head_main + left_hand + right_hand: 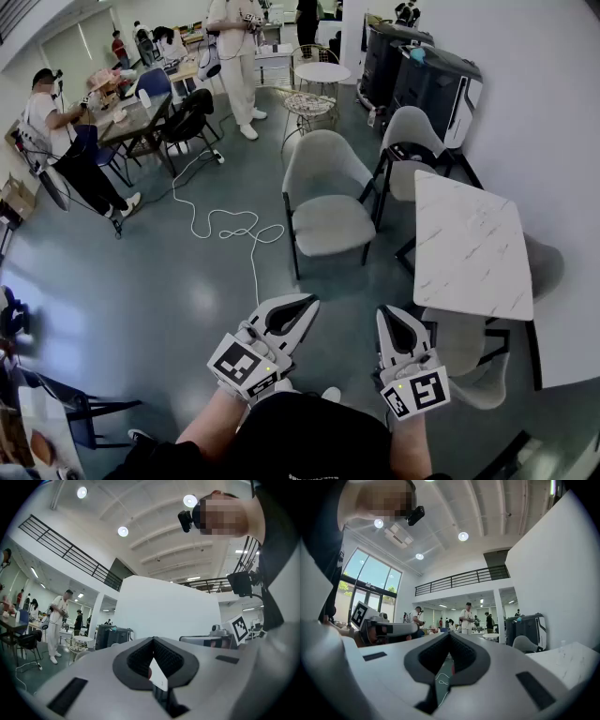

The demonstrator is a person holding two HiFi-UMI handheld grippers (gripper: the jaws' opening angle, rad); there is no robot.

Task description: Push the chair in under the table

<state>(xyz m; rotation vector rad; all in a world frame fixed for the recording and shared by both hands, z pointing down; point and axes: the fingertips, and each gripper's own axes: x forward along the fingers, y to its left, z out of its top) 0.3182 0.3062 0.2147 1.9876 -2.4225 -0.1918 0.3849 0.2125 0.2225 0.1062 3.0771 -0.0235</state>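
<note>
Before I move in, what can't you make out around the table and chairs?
- Head view: space under the table, hidden by its top.
- Head view: wall-side chair, mostly behind the tabletop.
- Head view: near chair, seat partly under the tabletop.
- Head view: pulled-out chair, far legs behind its seat.
</note>
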